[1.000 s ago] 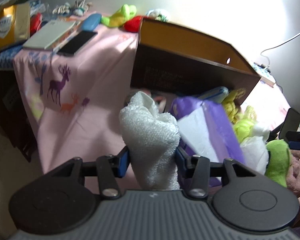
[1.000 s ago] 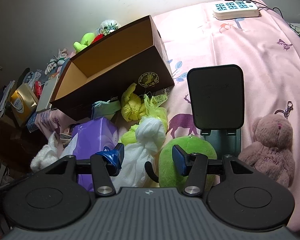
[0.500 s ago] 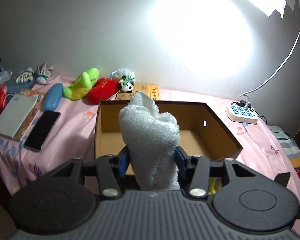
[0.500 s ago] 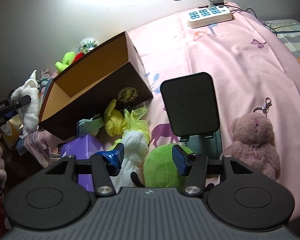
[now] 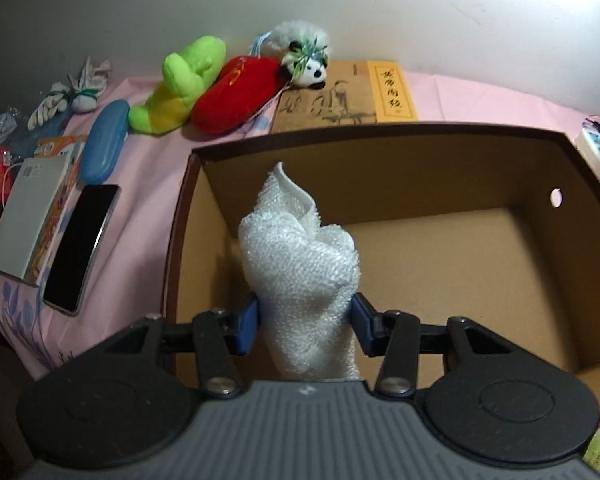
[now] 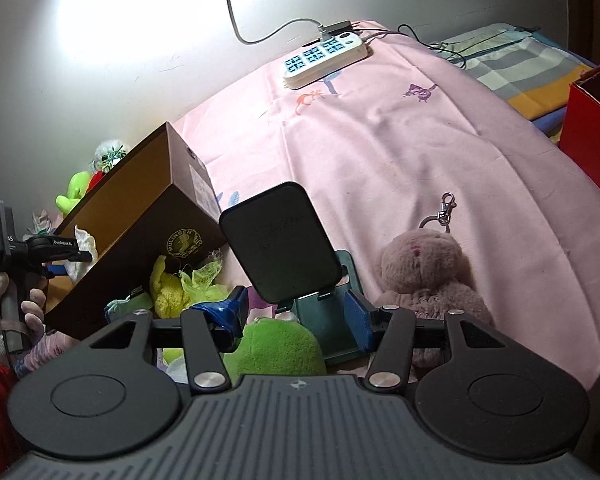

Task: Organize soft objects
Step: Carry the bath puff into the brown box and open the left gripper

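Observation:
My left gripper (image 5: 305, 322) is shut on a white fluffy cloth (image 5: 300, 264), which stands up between the blue pads over the inside of the brown cardboard box (image 5: 440, 168). The box floor is bare cardboard. In the right wrist view the same gripper (image 6: 66, 258) and white cloth (image 6: 85, 244) hang at the box's (image 6: 140, 220) left end, held by a gloved hand (image 6: 4, 312). My right gripper (image 6: 298, 322) is open above a green plush (image 6: 278, 350), with a brown teddy bear (image 6: 424, 268) just to its right.
Behind the box lie a green plush (image 5: 180, 84), a red plush (image 5: 238, 94), a small panda (image 5: 308, 68) and a book (image 5: 348, 98). A phone (image 5: 82, 248), a white box (image 5: 28, 216) and a blue case (image 5: 104, 146) sit left. A phone stand (image 6: 280, 244), yellow mesh cloths (image 6: 180, 284) and a power strip (image 6: 324, 56) are on the pink sheet.
My left gripper carried the white cloth from beside the pile up and across to over the open box. The right gripper drifted a little and rolled, staying open above the green plush.

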